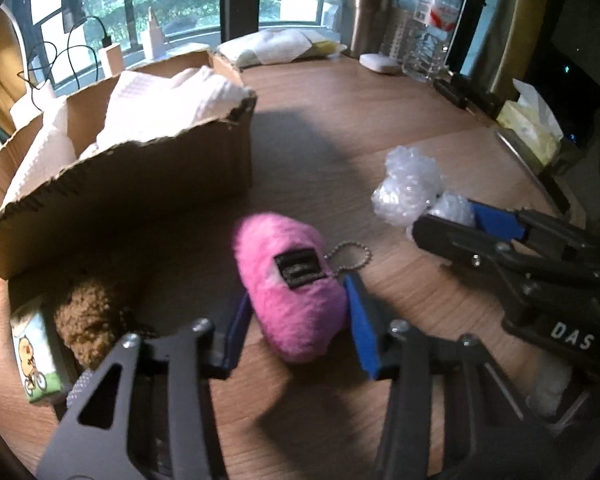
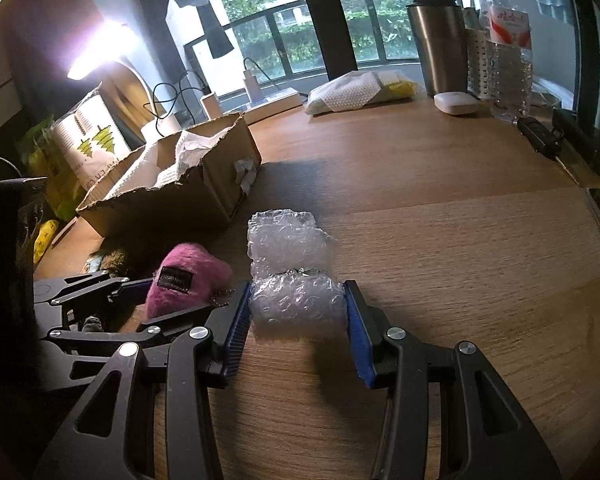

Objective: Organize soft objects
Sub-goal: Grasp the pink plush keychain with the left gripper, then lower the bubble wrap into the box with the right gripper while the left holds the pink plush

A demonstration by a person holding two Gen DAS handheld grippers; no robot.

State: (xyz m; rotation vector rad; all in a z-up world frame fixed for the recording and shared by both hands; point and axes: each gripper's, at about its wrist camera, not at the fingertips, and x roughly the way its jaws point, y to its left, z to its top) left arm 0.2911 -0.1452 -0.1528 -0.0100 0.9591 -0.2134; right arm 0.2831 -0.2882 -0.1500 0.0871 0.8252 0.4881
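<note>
A pink plush keychain (image 1: pixel 292 292) with a black label and ball chain lies on the wooden table between the blue pads of my left gripper (image 1: pixel 300 328); the pads touch its sides. It also shows in the right wrist view (image 2: pixel 188 284). A crumpled wad of bubble wrap (image 2: pixel 292 268) lies to its right; its near end sits between the pads of my right gripper (image 2: pixel 296 312), which touch it. The wrap also shows in the left wrist view (image 1: pixel 408 192). A brown fuzzy plush (image 1: pixel 88 324) lies by the cardboard box (image 1: pixel 140 176).
The torn cardboard box holds white foam sheets (image 1: pixel 168 100). A small printed carton (image 1: pixel 36 356) stands at left. At the table's far edge are a steel tumbler (image 2: pixel 440 44), a water bottle (image 2: pixel 508 44), a white case (image 2: pixel 456 103) and a bagged packet (image 2: pixel 360 90).
</note>
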